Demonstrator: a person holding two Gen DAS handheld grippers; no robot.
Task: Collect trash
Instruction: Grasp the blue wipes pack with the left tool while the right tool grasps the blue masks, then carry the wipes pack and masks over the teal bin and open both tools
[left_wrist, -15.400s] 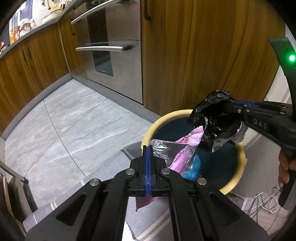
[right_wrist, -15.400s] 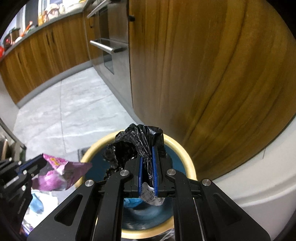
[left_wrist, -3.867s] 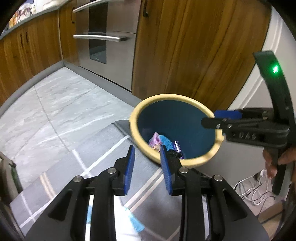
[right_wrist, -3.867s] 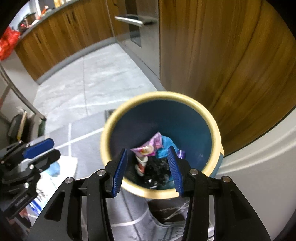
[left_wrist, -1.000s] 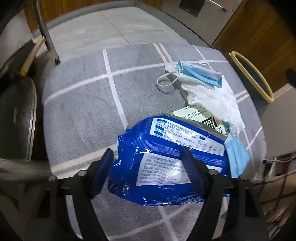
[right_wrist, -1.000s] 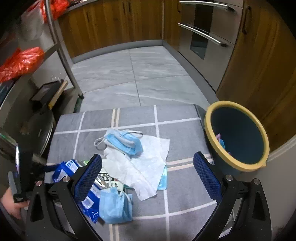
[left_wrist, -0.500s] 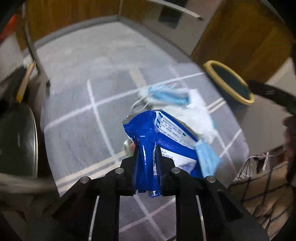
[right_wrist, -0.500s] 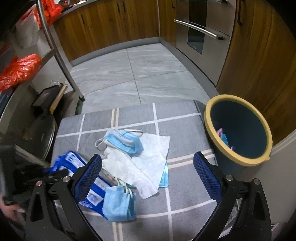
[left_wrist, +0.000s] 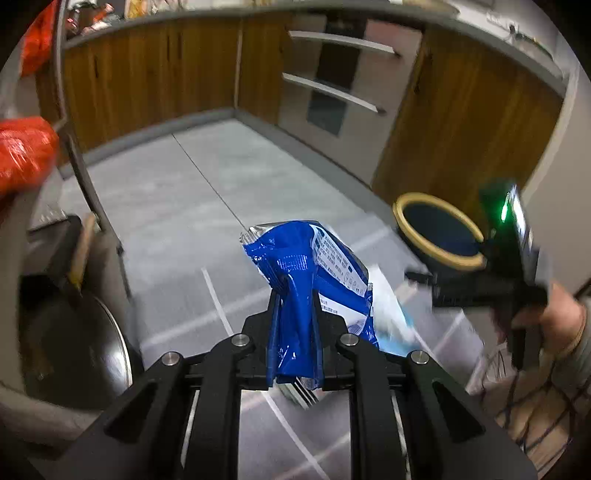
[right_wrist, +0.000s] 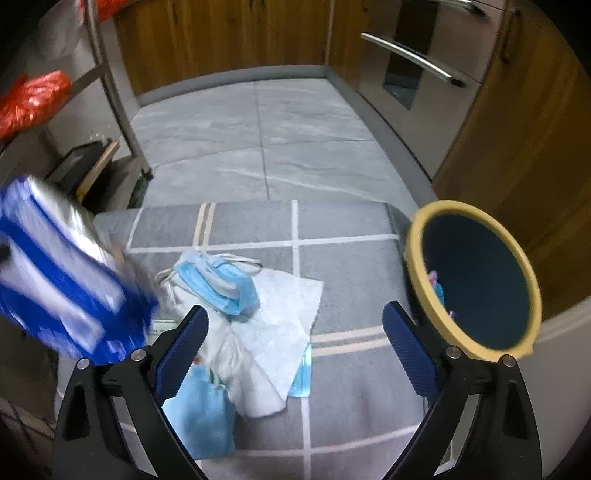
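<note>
Blue wrapper (left_wrist: 295, 295) pinched in left gripper (left_wrist: 295, 325), clear of mat (right_wrist: 351, 280).

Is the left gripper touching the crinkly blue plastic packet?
Touching. The left wrist view shows the left gripper pinching the crinkly blue plastic packet between its fingers.

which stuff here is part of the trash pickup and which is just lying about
Part of the job:
- blue packet, pinched in the left claw
- face masks on the mat
- crumpled white tissue
- yellow-rimmed bin
- right claw, its jaws closing with nothing between them

Just lying about:
- grey checked mat
- red bag on the rack
- oven
</note>
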